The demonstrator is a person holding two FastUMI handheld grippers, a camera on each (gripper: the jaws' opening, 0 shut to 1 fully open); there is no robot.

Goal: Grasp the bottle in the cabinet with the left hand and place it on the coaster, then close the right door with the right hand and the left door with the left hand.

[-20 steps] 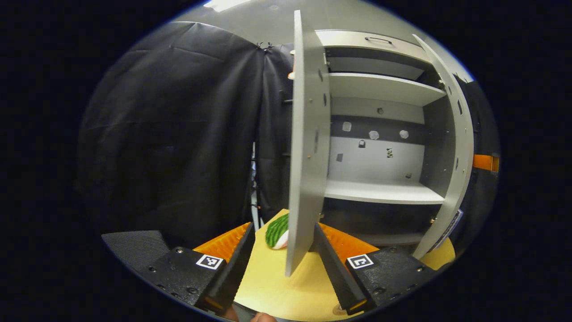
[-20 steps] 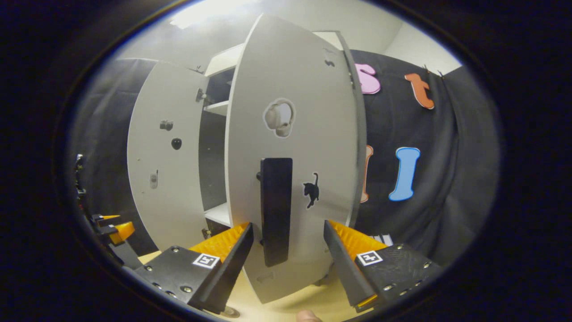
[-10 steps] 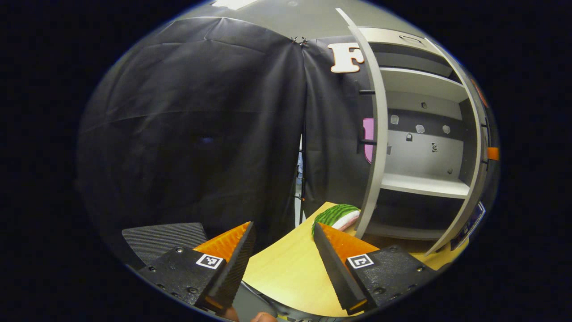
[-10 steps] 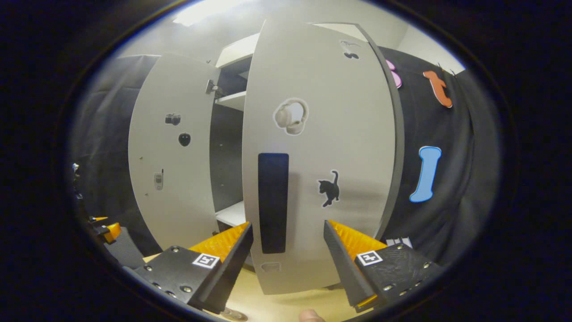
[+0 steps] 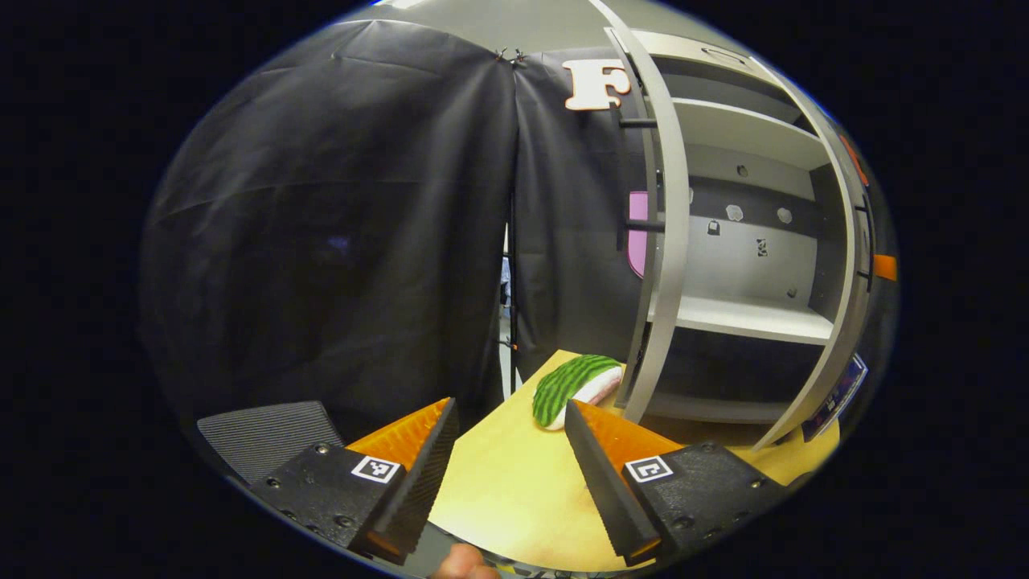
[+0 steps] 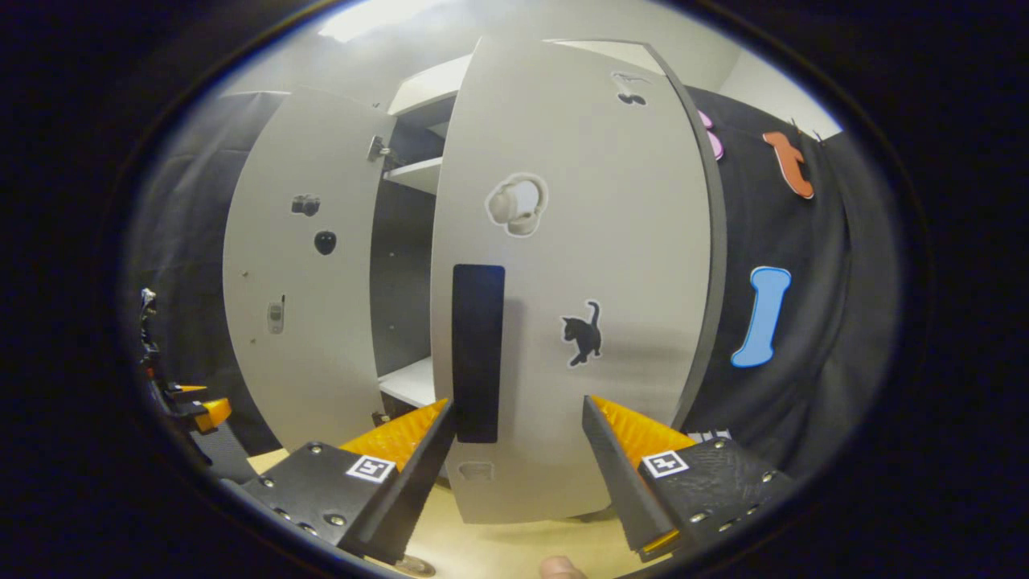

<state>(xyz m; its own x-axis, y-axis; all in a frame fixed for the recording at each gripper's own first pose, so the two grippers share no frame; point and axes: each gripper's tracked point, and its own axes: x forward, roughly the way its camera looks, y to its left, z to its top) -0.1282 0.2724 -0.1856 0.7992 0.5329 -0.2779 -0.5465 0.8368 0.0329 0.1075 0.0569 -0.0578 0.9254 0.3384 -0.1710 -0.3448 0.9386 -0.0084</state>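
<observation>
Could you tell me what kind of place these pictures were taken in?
Most likely a staged recording booth, not a real home: black cloth hangs as walls, a grey cabinet with sticker-decorated doors stands on a wooden table, and a toy-like watermelon slice lies beside it.

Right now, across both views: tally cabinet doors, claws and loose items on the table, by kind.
Cabinet doors: 2 (left door, right door), both ajar
Claws: 2 (left claw, right claw), both open
Green striped item on the table: 1
Total: 5
</observation>
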